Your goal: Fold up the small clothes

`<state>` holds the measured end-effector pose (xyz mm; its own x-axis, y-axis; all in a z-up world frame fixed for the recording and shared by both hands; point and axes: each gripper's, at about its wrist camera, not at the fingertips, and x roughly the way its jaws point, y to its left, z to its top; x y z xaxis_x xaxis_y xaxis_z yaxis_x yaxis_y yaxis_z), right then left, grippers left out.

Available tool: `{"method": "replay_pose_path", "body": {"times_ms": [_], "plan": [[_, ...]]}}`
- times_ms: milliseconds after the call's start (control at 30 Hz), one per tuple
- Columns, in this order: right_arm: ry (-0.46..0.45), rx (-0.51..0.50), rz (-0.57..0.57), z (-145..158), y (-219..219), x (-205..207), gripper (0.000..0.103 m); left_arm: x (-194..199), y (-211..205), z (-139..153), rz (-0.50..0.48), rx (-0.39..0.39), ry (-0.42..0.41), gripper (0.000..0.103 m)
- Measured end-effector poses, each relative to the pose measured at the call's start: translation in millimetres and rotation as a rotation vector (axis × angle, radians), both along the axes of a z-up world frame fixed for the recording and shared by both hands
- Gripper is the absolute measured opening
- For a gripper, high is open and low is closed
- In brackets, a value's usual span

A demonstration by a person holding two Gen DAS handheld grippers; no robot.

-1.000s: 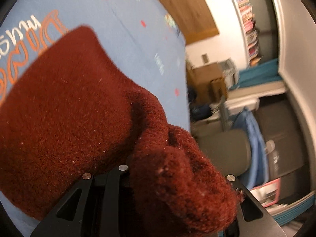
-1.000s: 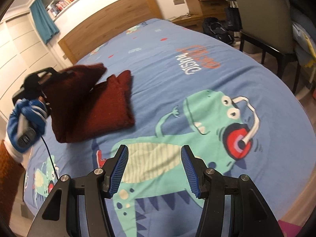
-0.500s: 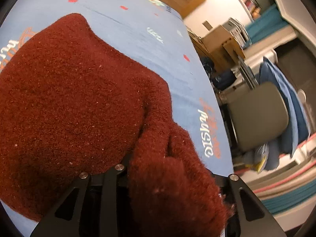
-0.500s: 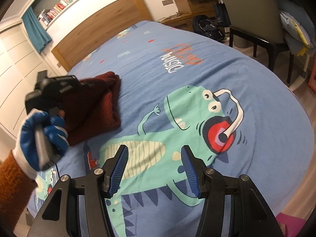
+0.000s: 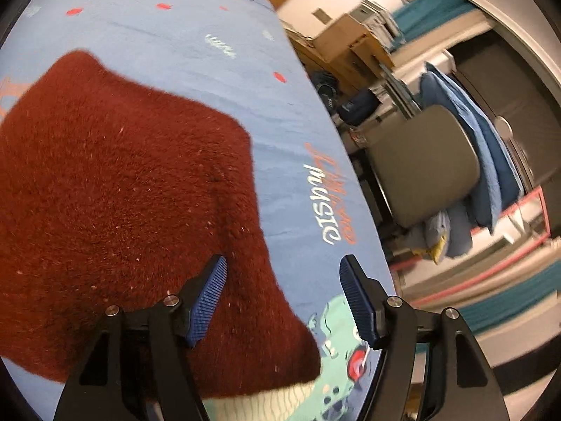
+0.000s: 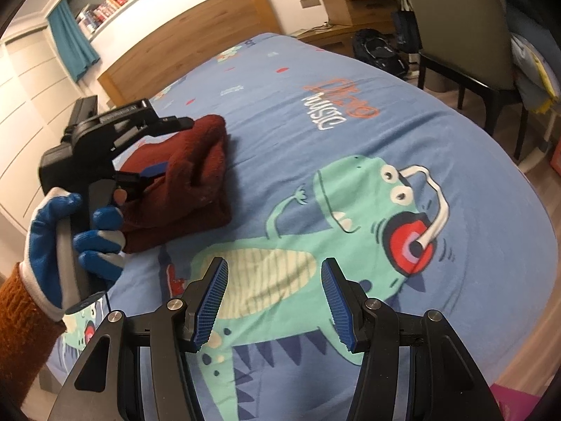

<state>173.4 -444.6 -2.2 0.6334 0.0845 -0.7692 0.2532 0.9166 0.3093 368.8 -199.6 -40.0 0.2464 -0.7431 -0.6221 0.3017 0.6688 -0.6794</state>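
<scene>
Released from your left gripper [image 5: 282, 298] since half a second ago, the dark red knitted garment [image 5: 115, 189] is now lying doubled over on the blue dinosaur-print bedspread [image 6: 350, 147], where a moment before its bunched edge was filling the space between those fingers. Going from the biggest thing down: the bedspread is stretching across the whole bed toward the wooden headboard [image 6: 196, 38], with a grey chair [image 6: 452, 24] standing beside the bed; the garment is sitting on the side of the spread nearer the headboard, well apart from the green dinosaur's head [image 6: 378, 175] and near the "music" lettering [image 5: 324, 207]. You are holding the left gripper just above the near edge of the garment, its blue-padded fingers [image 5: 210, 294] standing wide apart with nothing between them, your gloved left hand [image 6: 73, 242] wrapping the handle. You are keeping the right gripper [image 6: 273, 298] hovering over the dinosaur's pale belly, equally wide open and carrying nothing. Judging by the layered, thick look of the cloth in the right wrist view, at least one fold seems to be in place; whether another fold or a tidying of the edges is left cannot be told.
</scene>
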Motion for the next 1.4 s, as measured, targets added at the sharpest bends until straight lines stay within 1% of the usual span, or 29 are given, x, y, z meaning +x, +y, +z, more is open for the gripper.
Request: {"method": "replay_pose_path", "body": {"times_ms": [33, 133, 200, 267, 367, 433, 500, 600, 667, 733, 867, 967, 1067, 1133, 1167, 1300, 1367, 1400], "plan": [[-0.001, -0.003, 0.007, 1, 4, 3, 0.057, -3, 0, 4, -0.020, -0.004, -0.013, 0.061], [-0.011, -0.018, 0.039, 8, 18, 15, 0.057, -9, 17, 23, -0.059, -0.012, -0.062, 0.061], [-0.021, -0.028, 0.068, 14, 30, 26, 0.057, -10, 34, 34, -0.073, 0.009, -0.114, 0.061], [-0.030, -0.040, 0.107, 19, 44, 40, 0.057, -9, 55, 42, -0.071, 0.053, -0.169, 0.061], [-0.053, -0.060, 0.169, 27, 69, 66, 0.057, -6, 88, 39, -0.051, 0.162, -0.236, 0.061], [-0.075, -0.063, 0.206, 32, 85, 85, 0.057, -5, 104, 32, -0.046, 0.216, -0.247, 0.061], [-0.094, -0.068, 0.246, 35, 101, 106, 0.057, -5, 113, 23, -0.052, 0.243, -0.254, 0.061], [-0.105, -0.069, 0.300, 30, 121, 140, 0.057, -14, 113, 5, -0.090, 0.288, -0.277, 0.061], [-0.095, -0.077, 0.309, 20, 124, 159, 0.057, -23, 107, -10, -0.124, 0.317, -0.286, 0.061], [-0.073, -0.087, 0.289, 5, 119, 174, 0.057, -33, 100, -24, -0.144, 0.340, -0.297, 0.061], [0.007, -0.062, 0.267, -36, 97, 195, 0.057, -44, 90, -44, -0.135, 0.332, -0.279, 0.061], [-0.005, -0.052, 0.271, -47, 85, 197, 0.057, -44, 76, -46, -0.137, 0.356, -0.292, 0.065], [0.007, -0.050, 0.258, -50, 78, 200, 0.057, -43, 67, -44, -0.150, 0.383, -0.296, 0.066], [0.024, -0.040, 0.248, -47, 75, 200, 0.057, -42, 71, -36, -0.159, 0.381, -0.296, 0.066], [0.032, -0.041, 0.250, -42, 75, 201, 0.057, -43, 74, -29, -0.164, 0.376, -0.310, 0.066], [0.006, -0.068, 0.278, -22, 85, 198, 0.057, -42, 92, -16, -0.140, 0.354, -0.342, 0.066], [-0.013, -0.083, 0.287, -15, 92, 199, 0.057, -41, 95, -18, -0.137, 0.373, -0.352, 0.066], [-0.019, -0.094, 0.289, -13, 95, 200, 0.057, -41, 94, -23, -0.140, 0.377, -0.343, 0.066]]}}
